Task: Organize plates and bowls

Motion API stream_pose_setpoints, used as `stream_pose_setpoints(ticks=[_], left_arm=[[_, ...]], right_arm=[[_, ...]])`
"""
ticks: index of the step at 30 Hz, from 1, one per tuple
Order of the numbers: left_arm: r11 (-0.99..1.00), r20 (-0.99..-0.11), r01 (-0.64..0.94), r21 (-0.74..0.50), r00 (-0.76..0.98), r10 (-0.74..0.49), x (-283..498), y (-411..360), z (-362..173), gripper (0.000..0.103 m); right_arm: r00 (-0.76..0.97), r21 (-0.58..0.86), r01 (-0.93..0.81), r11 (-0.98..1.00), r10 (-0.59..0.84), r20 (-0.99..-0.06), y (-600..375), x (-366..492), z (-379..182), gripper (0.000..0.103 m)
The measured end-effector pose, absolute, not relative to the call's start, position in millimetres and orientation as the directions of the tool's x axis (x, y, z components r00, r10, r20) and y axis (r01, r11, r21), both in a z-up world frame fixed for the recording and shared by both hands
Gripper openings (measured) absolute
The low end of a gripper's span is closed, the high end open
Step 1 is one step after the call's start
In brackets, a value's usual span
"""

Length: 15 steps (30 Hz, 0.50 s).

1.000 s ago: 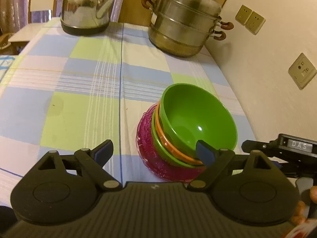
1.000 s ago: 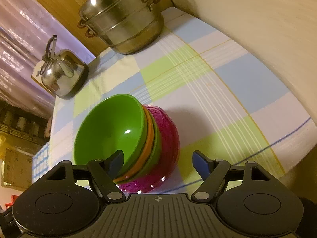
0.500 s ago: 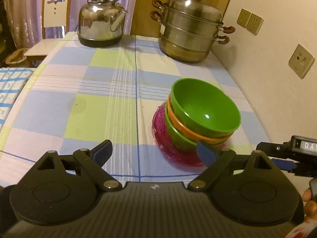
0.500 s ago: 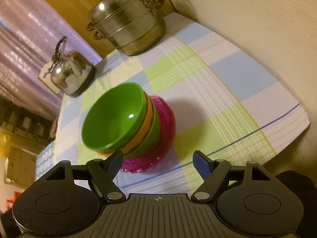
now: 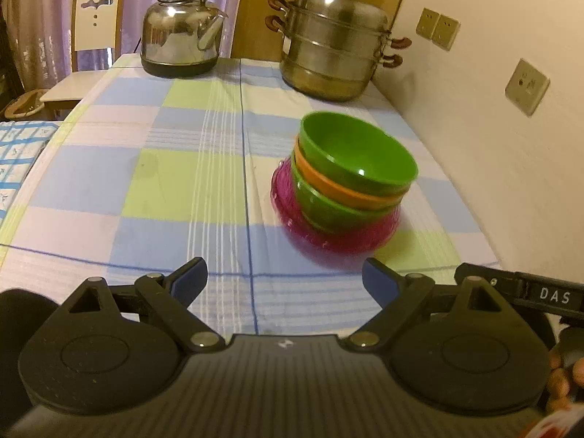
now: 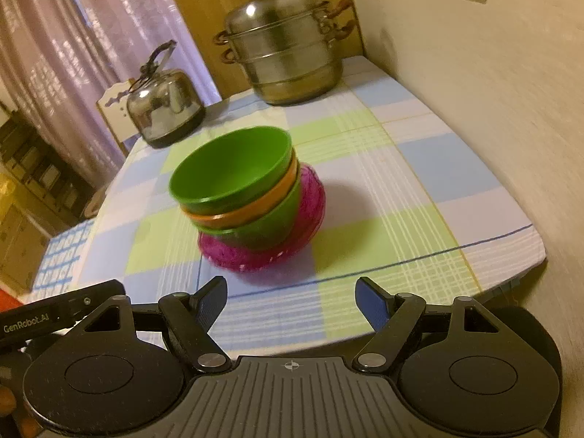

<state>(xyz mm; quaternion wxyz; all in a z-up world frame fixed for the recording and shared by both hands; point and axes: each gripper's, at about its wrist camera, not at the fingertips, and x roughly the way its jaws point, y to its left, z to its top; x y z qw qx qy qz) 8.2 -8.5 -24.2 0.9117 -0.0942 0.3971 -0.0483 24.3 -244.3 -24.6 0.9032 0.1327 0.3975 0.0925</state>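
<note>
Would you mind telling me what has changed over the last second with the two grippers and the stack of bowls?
Both the left gripper and the right gripper have drawn back from the stack of bowls, which now sits farther off in each view. Nothing was gripped or released. The stack stayed nested in the same order on the tablecloth, both grippers stayed open, and the kettle and steamer pot kept their places.

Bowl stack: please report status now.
Left tool and right tool open, empty. Bowl stack leaning on tablecloth. Nothing between tools and stack.
</note>
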Motion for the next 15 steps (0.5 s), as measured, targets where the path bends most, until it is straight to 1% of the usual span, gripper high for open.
stream_pose_setpoints(ticks=[6, 10, 15], left_arm=[[0.985, -0.744, 0.008, -0.175, 0.654, -0.138, -5.6, -14.2, -33.0, 0.091], [0.991, -0.761, -0.019, -0.134, 0.643, -0.091, -14.3, -15.4, -39.4, 0.091], [0.989, -0.766, -0.032, -0.145, 0.637, -0.092, -23.9, -11.9, -45.2, 0.091]], right_arm=[[0.679, 0.240, -0.101, 0.965, 0.244, -0.693, -233.1, 5.5, -28.8, 0.077], [0.682, 0.236, -0.112, 0.965, 0.247, -0.688, -228.8, -4.0, -34.9, 0.077], [0.679, 0.210, -0.122, 0.970, 0.236, -0.695, -222.6, -12.3, -42.2, 0.077]])
